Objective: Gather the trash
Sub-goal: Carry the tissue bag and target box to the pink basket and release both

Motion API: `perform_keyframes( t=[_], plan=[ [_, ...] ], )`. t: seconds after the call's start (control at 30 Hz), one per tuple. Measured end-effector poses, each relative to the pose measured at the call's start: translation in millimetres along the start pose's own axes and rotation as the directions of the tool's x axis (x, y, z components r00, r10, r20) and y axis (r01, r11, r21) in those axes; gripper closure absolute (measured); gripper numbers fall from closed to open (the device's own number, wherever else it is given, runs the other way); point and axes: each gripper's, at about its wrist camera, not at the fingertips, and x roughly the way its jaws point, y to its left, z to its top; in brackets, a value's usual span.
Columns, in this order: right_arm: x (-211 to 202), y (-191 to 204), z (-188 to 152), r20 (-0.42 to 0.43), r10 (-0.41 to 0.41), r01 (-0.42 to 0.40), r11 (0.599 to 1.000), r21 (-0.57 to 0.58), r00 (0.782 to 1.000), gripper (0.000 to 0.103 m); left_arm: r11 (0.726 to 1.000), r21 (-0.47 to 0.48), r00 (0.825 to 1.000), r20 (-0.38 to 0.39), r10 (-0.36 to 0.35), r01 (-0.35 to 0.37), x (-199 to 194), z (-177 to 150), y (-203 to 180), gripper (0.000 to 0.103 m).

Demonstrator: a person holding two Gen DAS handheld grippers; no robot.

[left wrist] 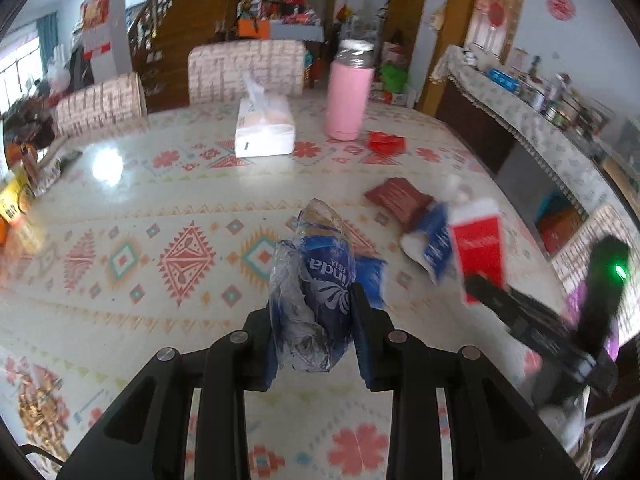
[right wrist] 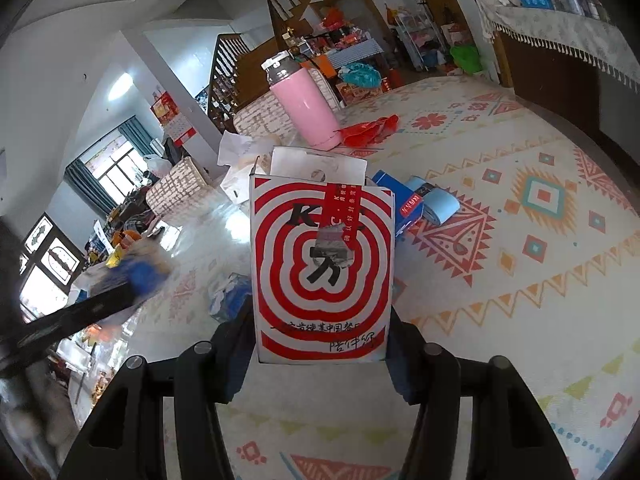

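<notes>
My left gripper is shut on a crumpled blue and clear plastic wrapper, held above the patterned table. My right gripper is shut on a red and white KFC paper box, held upright over the table; it shows blurred in the left wrist view. Loose trash lies on the table: a brown packet, a blue and white wrapper, a red wrapper, a blue box and a crumpled blue wrapper.
A pink thermos and a white tissue pack stand at the far side of the table. Chairs stand behind it. A sideboard runs along the right. Snack packets lie at the left edge.
</notes>
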Motion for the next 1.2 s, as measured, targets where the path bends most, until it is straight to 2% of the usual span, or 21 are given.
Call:
perform_keyframes(
  t=[0.13, 0.33, 0.53, 0.63, 0.93, 1.2],
  plan=[
    [-9.0, 8.8, 1.2, 0.014, -0.046, 0.046, 0.999, -0.019, 0.999, 0.041, 0.998, 0.056, 1.000, 0.017, -0.008, 0.007, -27.4, -14.3, -18.7, 0.073],
    [-65.8, 11.7, -10.4, 0.038, -0.017, 0.019, 0.999, -0.036, 0.999, 0.041, 0.988, 0.148, 0.996, 0.086, 0.030, -0.043, -56.5, -31.0, -48.6, 0.073],
    [-122.9, -11.7, -35.7, 0.067, -0.042, 0.044, 0.999, -0.021, 0.997, 0.041, 0.970, 0.232, 0.992, 0.119, 0.041, -0.068, -62.2, -45.0, -84.0, 0.073],
    [-150.0, -31.2, -51.2, 0.087, -0.090, 0.090, 0.996, -0.002, 0.992, 0.041, 0.962, 0.267, 0.993, 0.115, 0.035, -0.065, -58.5, -49.6, -100.8, 0.073],
    [-209.6, -89.9, -67.5, 0.140, -0.203, 0.193, 0.978, 0.084, 0.969, 0.041, 0.938, 0.345, 0.996, 0.085, -0.002, -0.027, -46.1, -54.2, -155.5, 0.073],
    [-267.7, -151.5, -73.8, 0.184, -0.317, 0.290, 0.944, 0.160, 0.930, 0.041, 0.908, 0.408, 0.995, 0.003, -0.104, 0.093, -28.3, -51.7, -226.3, 0.073]
  ],
)
